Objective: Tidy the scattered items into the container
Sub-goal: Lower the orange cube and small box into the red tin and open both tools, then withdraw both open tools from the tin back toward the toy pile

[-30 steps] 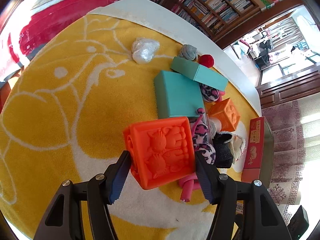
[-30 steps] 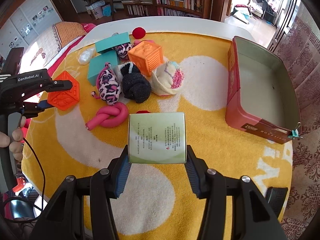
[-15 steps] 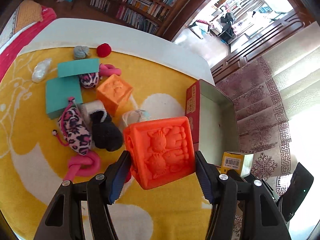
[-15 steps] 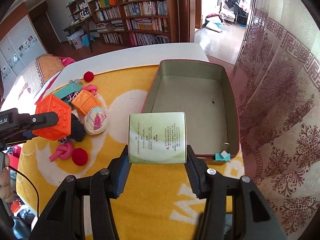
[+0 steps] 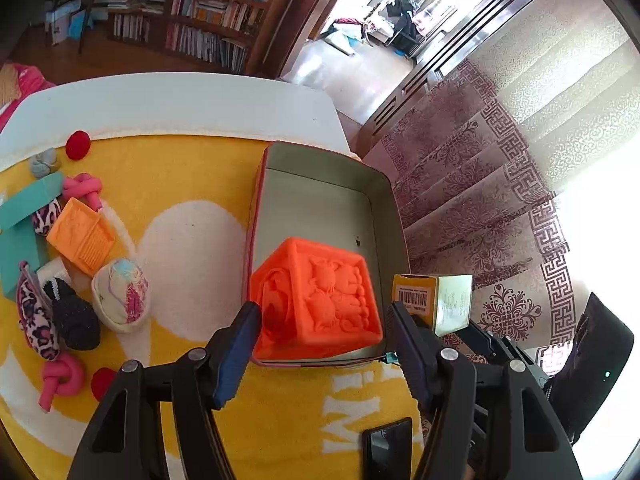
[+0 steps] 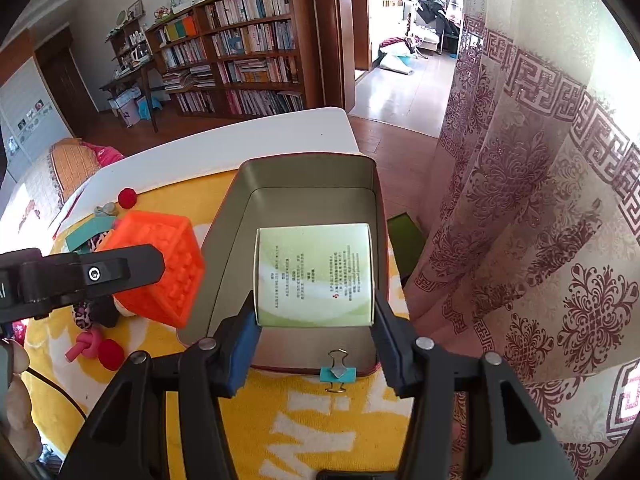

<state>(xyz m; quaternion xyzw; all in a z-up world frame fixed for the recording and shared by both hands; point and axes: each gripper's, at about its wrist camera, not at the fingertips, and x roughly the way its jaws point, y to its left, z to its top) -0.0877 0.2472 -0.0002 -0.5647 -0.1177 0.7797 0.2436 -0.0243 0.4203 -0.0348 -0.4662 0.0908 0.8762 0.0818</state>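
A red tin with a grey inside [image 5: 384, 200] lies open on the yellow mat. My left gripper [image 5: 323, 308] hangs over the tin's near end. Its jaws are opening, and the bright orange embossed cube [image 5: 320, 304] sits tilted between the pads with a gap on the right side. In the right wrist view that cube [image 6: 160, 268] hovers by the tin's [image 6: 304, 172] left wall. My right gripper [image 6: 314, 308] is over the tin's near end, its pads still against both sides of a pale green box [image 6: 314, 272] as the jaws start to ease open.
Left of the tin lie a lighter orange cube [image 5: 82, 240], teal boxes [image 5: 28, 204], a leopard pouch [image 5: 34, 316], a black sock [image 5: 76, 320], a cream bundle [image 5: 120, 296], pink knots [image 5: 60, 376] and red pompoms [image 5: 78, 145]. A teal binder clip [image 6: 338, 372] sits on the tin's near rim. A patterned curtain [image 6: 520, 240] hangs at right.
Both grippers swung right from the pile to above the tin. The left jaws widened and the orange cube tipped loose between them. The green box stays in the right gripper.
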